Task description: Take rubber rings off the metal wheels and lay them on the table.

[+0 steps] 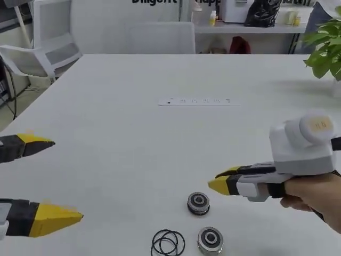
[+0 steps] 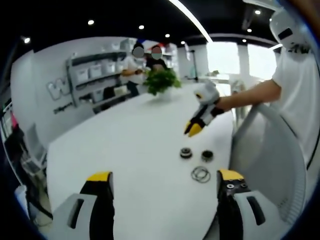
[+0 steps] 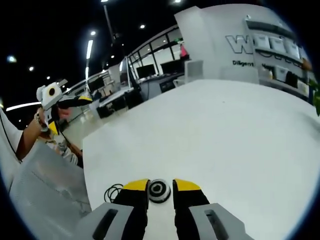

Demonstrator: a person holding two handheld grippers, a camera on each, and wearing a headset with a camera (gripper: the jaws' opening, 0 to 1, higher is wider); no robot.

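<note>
Two metal wheels (image 1: 198, 203) close together on the near part of the white surface (image 1: 133, 133), loose rubber rings (image 1: 168, 242) just left of the nearer wheel, right tool (image 1: 221, 180) narrowly parted, empty, just beside the farther wheel, left tool (image 1: 65, 178) wide, well left.

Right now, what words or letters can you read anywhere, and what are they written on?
"Diligent": small lettering on the white wall, right gripper view.
"W": big logo letter above it; the letters after it are unclear.
White strip on the table: marks too small to read.
Top edge of the head view: wall words cut off, not fully readable.
</note>
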